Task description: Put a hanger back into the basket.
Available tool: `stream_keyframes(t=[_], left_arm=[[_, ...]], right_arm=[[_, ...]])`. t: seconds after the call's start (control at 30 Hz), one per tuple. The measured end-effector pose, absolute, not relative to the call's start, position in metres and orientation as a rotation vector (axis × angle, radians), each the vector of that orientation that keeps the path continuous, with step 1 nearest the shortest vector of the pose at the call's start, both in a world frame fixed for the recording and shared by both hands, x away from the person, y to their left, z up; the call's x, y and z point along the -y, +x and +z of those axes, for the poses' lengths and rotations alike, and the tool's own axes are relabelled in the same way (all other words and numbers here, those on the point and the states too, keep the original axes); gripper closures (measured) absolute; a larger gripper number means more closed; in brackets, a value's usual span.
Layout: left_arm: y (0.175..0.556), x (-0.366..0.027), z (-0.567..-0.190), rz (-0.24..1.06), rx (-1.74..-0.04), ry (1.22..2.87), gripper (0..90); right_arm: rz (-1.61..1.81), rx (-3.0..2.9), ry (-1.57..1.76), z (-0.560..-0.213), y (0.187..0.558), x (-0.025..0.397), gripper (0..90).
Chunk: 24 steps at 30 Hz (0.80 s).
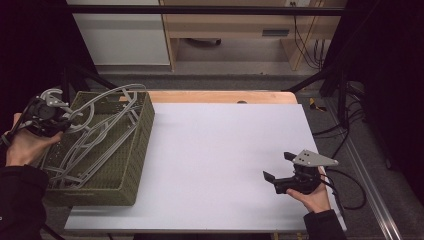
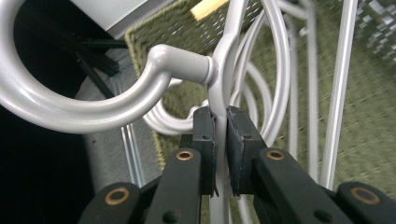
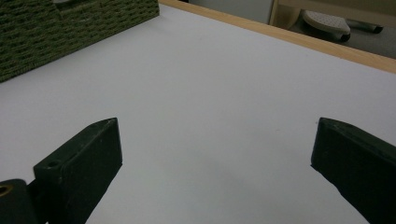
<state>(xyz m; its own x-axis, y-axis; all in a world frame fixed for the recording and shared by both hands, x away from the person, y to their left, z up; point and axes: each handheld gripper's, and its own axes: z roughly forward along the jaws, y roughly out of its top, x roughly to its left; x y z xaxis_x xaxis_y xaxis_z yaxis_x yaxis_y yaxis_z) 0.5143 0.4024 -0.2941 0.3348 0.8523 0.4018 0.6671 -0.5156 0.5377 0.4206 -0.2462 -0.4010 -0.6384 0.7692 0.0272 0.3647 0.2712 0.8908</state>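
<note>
Pinching hanger [image 2: 219, 100] stem, left tool [image 2: 221, 135].

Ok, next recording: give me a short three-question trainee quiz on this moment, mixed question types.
1. True or false: the left gripper is shut on a grey hanger.
2. Where do the other hangers lie? A) in the green basket B) on the white table C) on the floor
3. Fill in: the right gripper hovers over the table with its jaws ____.

Key: 1 true; 2 A; 3 open.
</note>
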Motion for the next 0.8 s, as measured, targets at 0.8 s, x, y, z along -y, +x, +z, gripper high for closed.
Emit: stream_keyframes(t=[0.8], left_arm=[[0.531, -0.395, -0.353, 0.879, -1.419, 2.424, 82.8]], right_arm=[[1.319, -2.143, 1.022, -0.402, 0.421, 0.245, 2.6]])
